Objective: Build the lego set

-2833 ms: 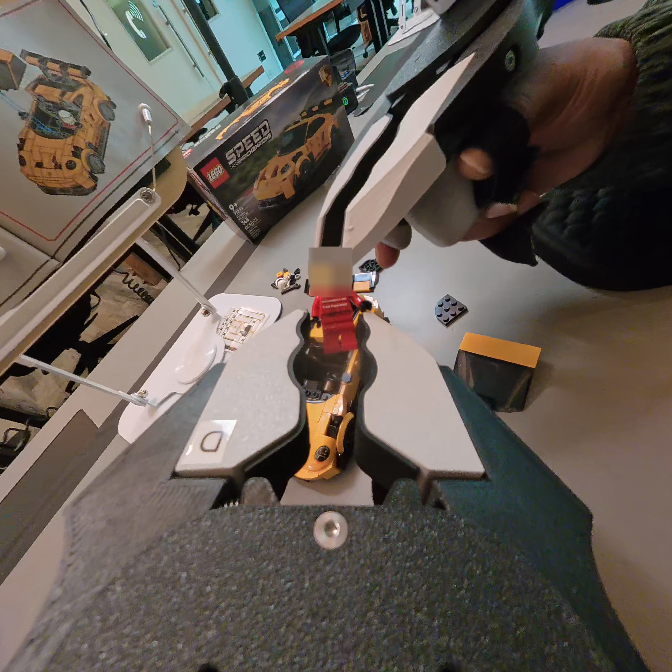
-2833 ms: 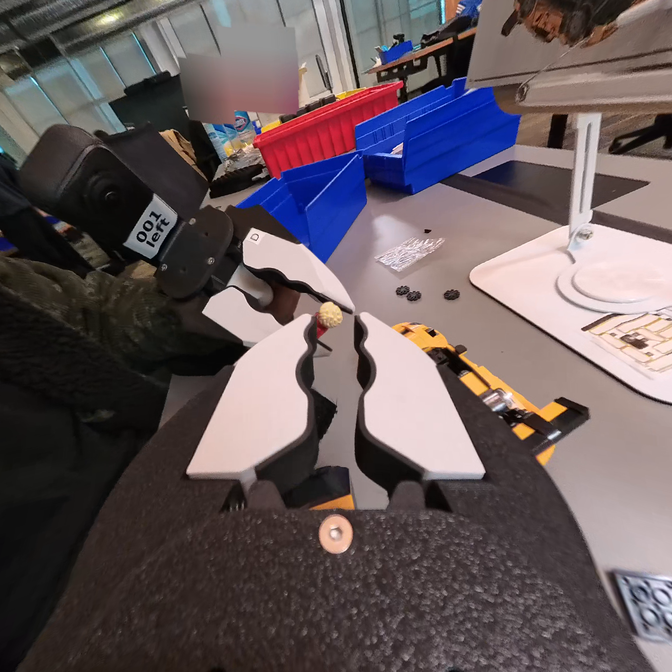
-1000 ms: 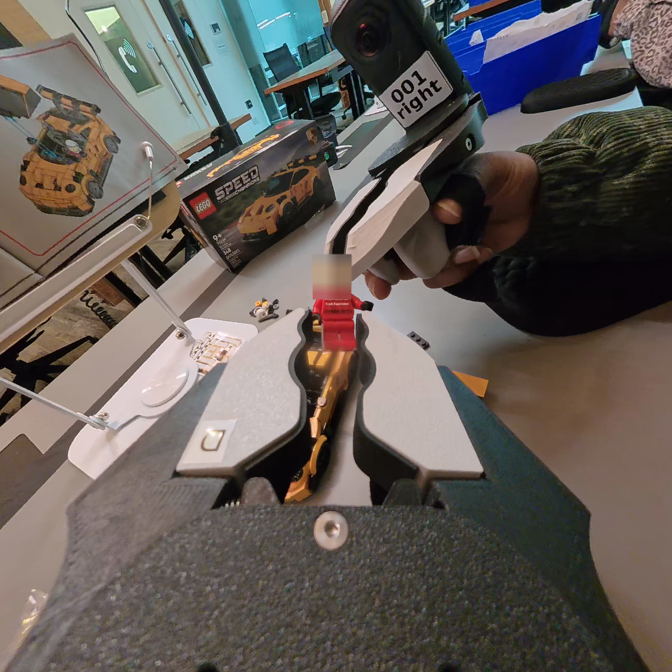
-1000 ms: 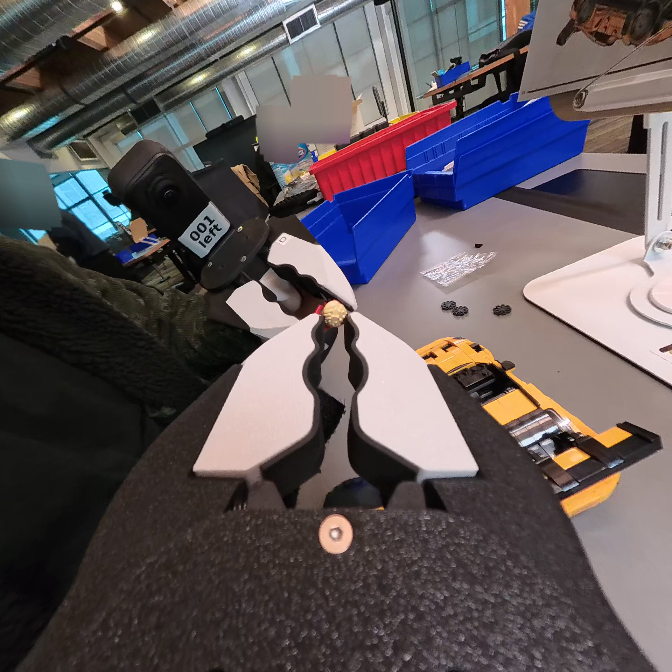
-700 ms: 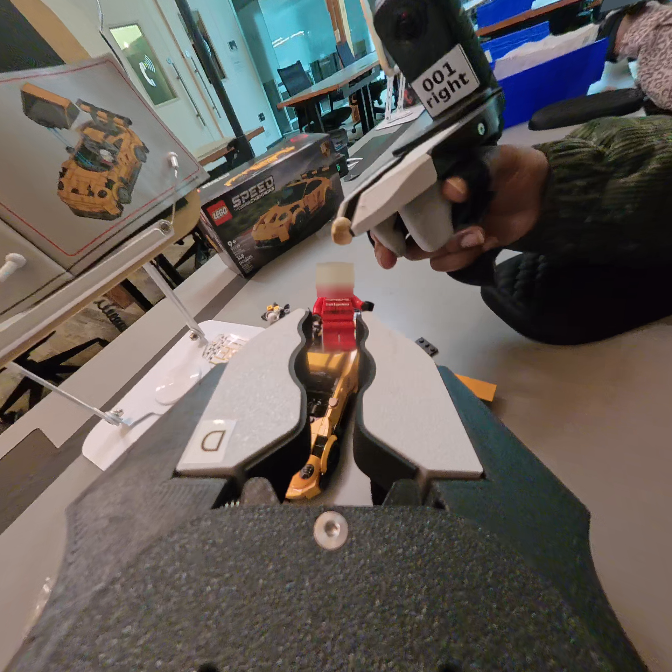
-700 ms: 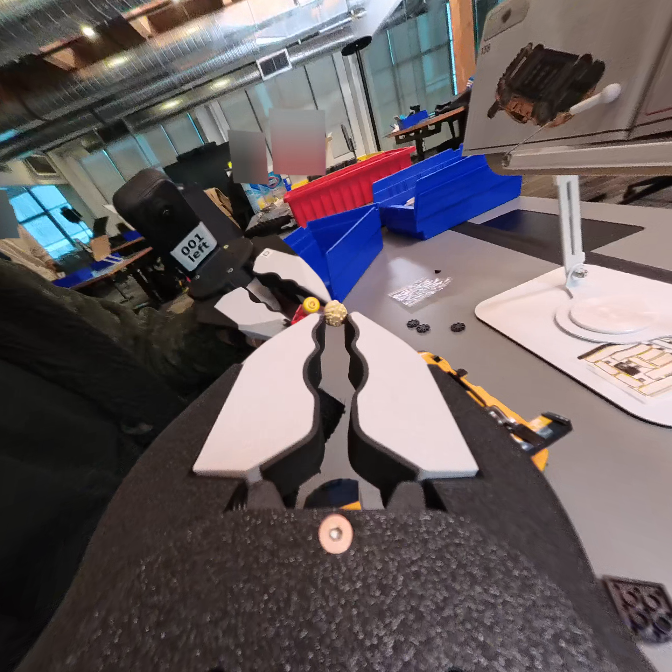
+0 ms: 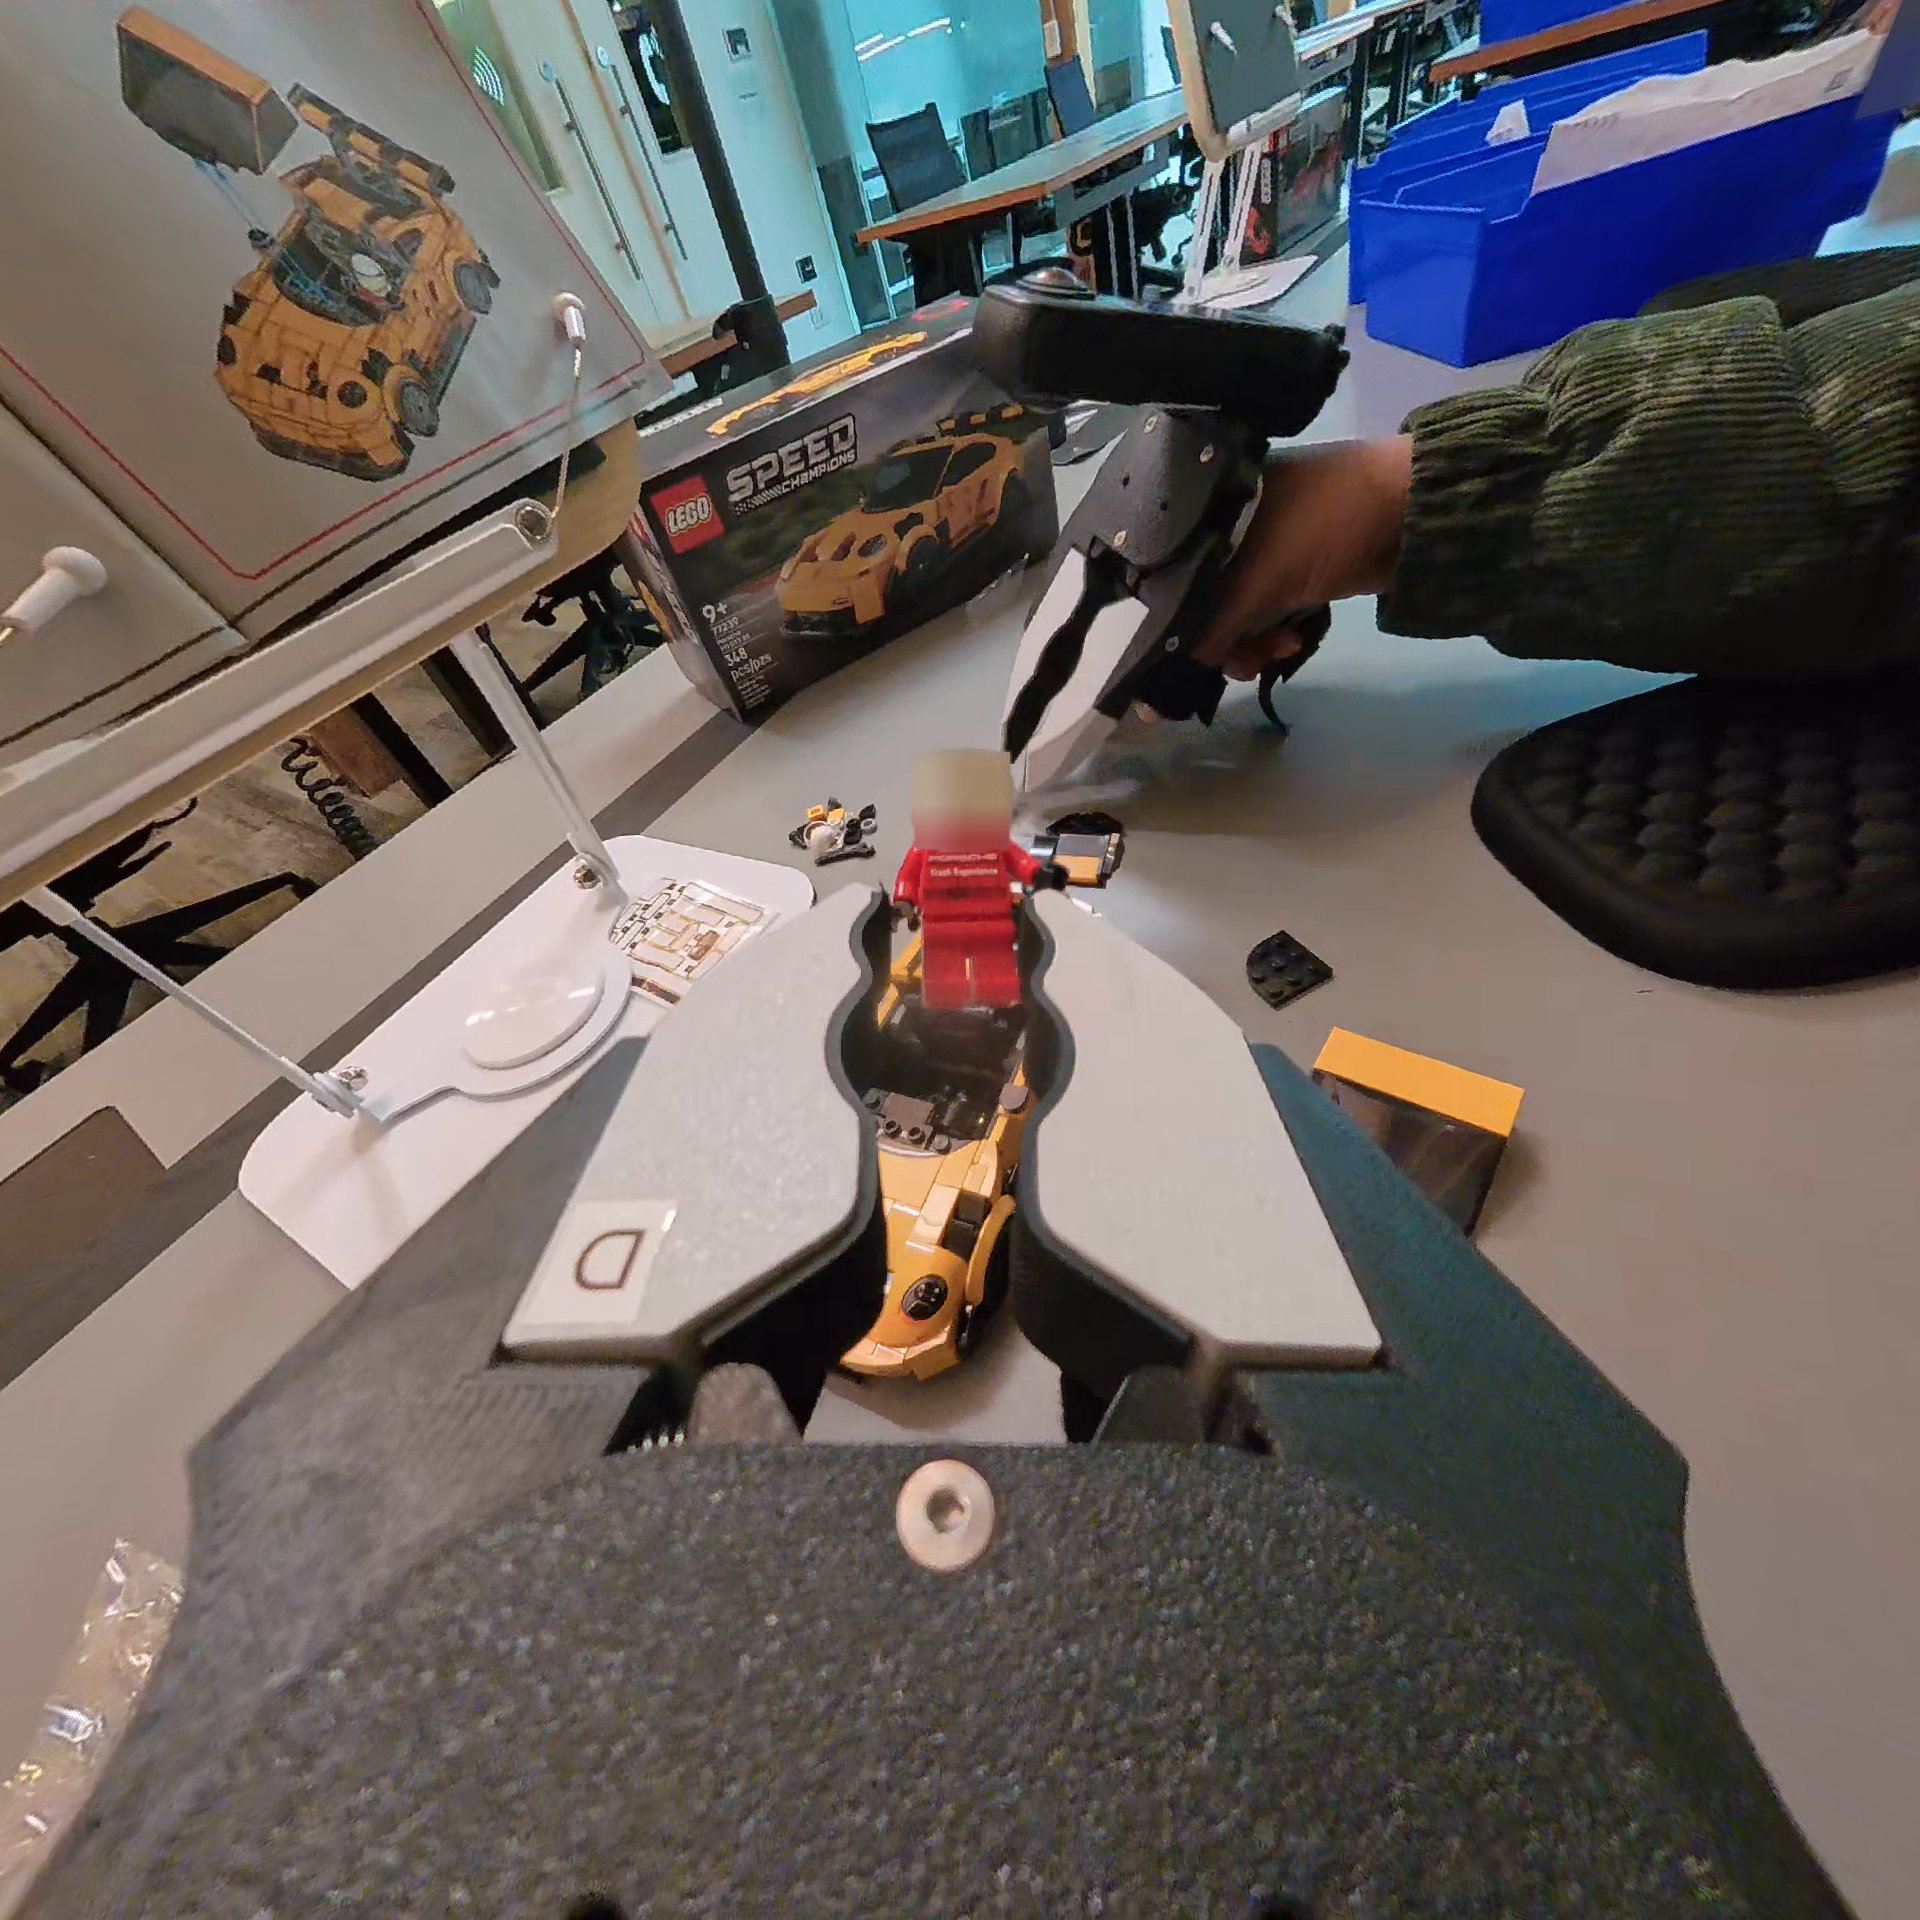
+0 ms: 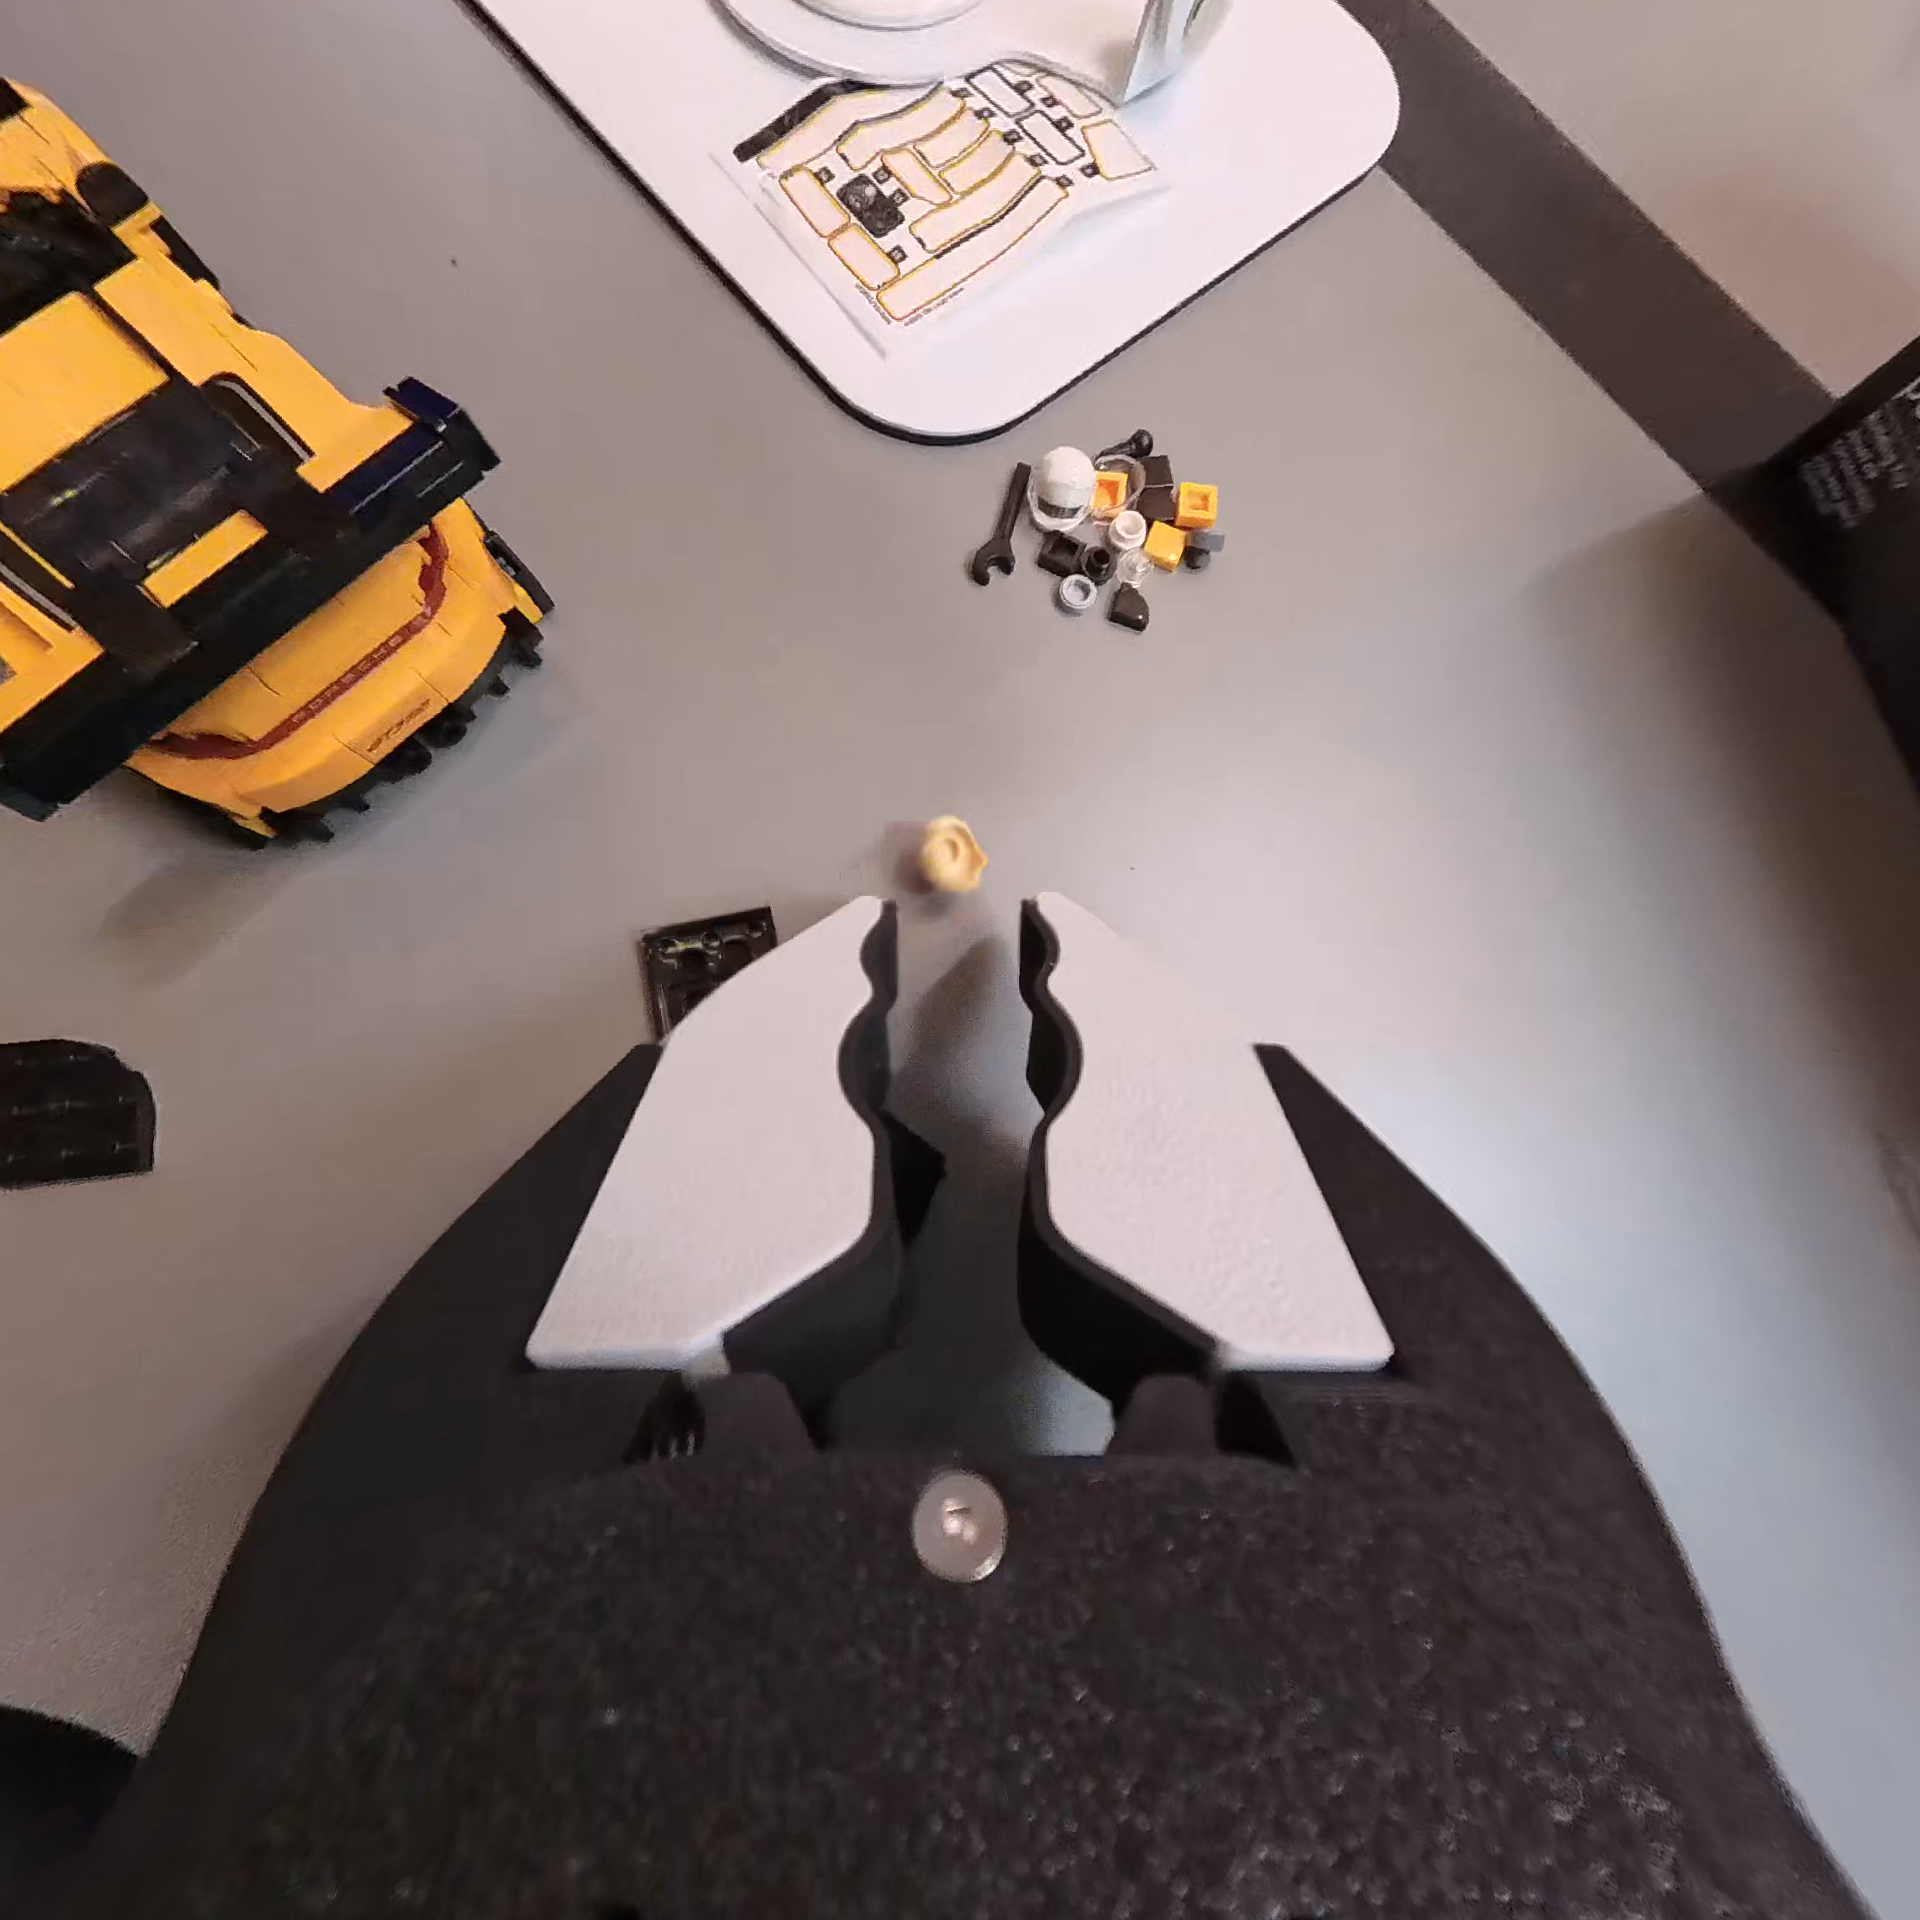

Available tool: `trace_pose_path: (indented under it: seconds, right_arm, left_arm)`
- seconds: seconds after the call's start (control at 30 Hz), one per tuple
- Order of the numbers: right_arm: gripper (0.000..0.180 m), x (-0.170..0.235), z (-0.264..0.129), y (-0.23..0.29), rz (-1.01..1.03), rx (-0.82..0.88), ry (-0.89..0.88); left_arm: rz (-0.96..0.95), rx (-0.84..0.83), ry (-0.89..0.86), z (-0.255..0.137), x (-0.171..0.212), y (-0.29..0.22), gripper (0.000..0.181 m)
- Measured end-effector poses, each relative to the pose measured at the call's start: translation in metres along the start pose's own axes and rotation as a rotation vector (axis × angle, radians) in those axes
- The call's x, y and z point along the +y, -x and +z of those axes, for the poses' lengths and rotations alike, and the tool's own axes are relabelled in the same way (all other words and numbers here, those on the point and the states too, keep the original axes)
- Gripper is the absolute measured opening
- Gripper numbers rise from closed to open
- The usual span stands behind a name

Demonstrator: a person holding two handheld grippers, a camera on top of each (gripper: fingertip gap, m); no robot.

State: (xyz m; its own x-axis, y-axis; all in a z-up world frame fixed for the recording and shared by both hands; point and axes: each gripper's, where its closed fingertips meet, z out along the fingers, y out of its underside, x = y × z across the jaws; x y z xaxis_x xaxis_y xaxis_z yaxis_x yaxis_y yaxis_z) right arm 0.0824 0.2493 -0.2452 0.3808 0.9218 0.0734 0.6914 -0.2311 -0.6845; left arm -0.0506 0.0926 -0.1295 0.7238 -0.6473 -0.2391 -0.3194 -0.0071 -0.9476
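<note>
Left gripper: jaws closed on the red minifigure, held upright above the yellow car.
Right gripper: jaws open, holding nothing, pointing down at the grey worktop.
Right view only: tan hair piece lies on the worktop just past the jaw tips; pile of small loose parts beside the white stand base; one sticker sheet on that base.
Left view only: one set box, one instruction page on the stand, roof block right of the car.
Count: one car, one minifigure, one hair piece, two grippers.
</note>
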Motion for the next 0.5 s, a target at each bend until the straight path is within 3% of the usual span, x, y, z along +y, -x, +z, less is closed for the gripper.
trace_pose_path:
  seconds: [0.27, 0.5]
  right_arm:
    - [0.026, -0.051, -0.012, -0.003, -0.235, -0.087, -0.131]
    - [0.026, -0.063, 0.04, -0.007, -0.42, -0.231, -0.022]
  left_arm:
    - [-0.013, 0.036, 0.024, 0.005, 0.008, -0.003, 0.023]
    - [-0.008, 0.042, 0.056, 0.008, 0.017, -0.004, 0.023]
